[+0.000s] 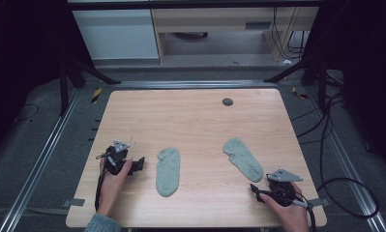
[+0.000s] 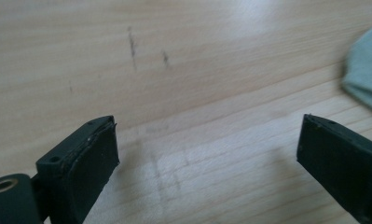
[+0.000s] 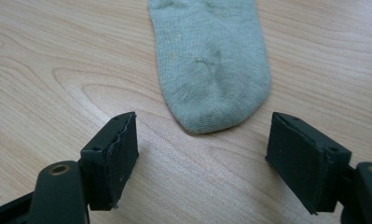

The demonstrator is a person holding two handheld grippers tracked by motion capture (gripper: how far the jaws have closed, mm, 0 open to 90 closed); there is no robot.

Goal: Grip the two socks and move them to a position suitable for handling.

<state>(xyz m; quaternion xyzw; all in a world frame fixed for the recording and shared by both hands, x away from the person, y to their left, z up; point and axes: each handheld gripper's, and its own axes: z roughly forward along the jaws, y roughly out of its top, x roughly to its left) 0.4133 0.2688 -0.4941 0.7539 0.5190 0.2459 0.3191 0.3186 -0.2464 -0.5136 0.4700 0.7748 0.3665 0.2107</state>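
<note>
Two pale grey-green socks lie flat on the wooden table (image 1: 200,121). The left sock (image 1: 168,171) lies just right of my left gripper (image 1: 140,164), and its edge (image 2: 368,70) shows at the right of the left gripper view. The left gripper (image 2: 207,135) is open over bare wood, apart from that sock. The right sock (image 1: 242,158) slants toward my right gripper (image 1: 255,189) near the front right corner. The right gripper (image 3: 204,140) is open, and the sock's rounded toe (image 3: 211,65) lies just ahead of the gap, untouched.
A dark round grommet (image 1: 228,101) sits in the far part of the table. Black cables (image 1: 343,183) loop on the floor at the right. Metal frame rails (image 1: 45,150) run along the table's sides. Bare wood lies between the socks.
</note>
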